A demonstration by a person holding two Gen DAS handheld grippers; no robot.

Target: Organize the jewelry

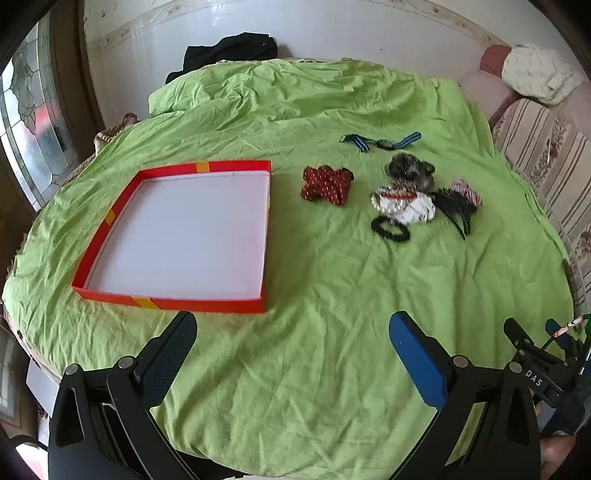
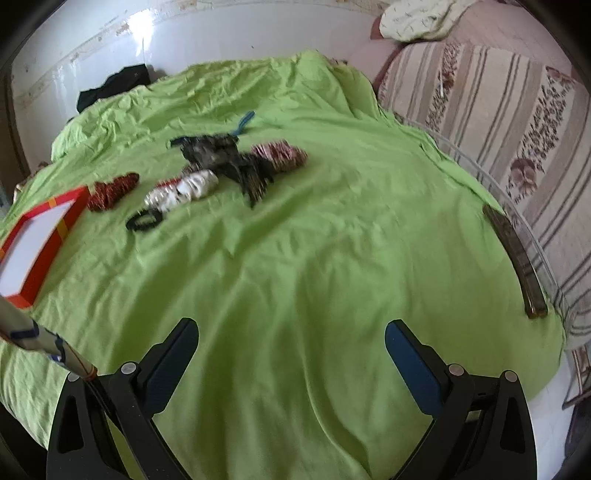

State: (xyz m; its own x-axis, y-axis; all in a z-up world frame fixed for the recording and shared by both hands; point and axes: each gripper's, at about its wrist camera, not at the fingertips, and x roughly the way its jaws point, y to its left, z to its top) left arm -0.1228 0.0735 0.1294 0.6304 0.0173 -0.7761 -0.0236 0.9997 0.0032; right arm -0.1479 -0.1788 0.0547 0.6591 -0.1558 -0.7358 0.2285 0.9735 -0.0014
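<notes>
Surface: a rumpled lime-green sheet [image 1: 295,280] covers the whole working area, creased throughout. White glossy wall [image 1: 155,40] behind it, upper part of the left wrist view. Black garment [image 1: 225,51] bunched at the sheet's far edge, upper centre-left. Stained-glass window [image 1: 26,110] at far left. Striped floral sofa [image 2: 491,107] along the right side of the right wrist view, a pale cloth [image 2: 417,18] heaped on it at the top. A dark flat strip [image 2: 517,258] lies on the sheet's right edge; cannot tell what it is.

Container: a shallow red box [image 1: 99,243] with yellow bands, white inside, sits left of centre in the left wrist view. Nothing lies in it.

Task things, all on the sheet right of the box, centre-right of frame: a red dotted scrunchie [image 1: 327,184] closest to the box, apart from it; a blue striped strap [image 1: 380,142] farther back; a grey scrunchie [image 1: 410,168]; a white scrunchie [image 1: 402,205] just below that; a black hair tie [image 1: 390,229] in front; a black comb-like clip [image 1: 456,206] beside a pink patterned scrunchie [image 1: 467,190]. The last five cluster, some touching.

Left gripper [image 1: 291,332]: fingers spread wide, holding nothing, low in frame over bare sheet.
Right gripper [image 2: 291,339]: likewise spread wide, holding nothing, over bare sheet.
</notes>
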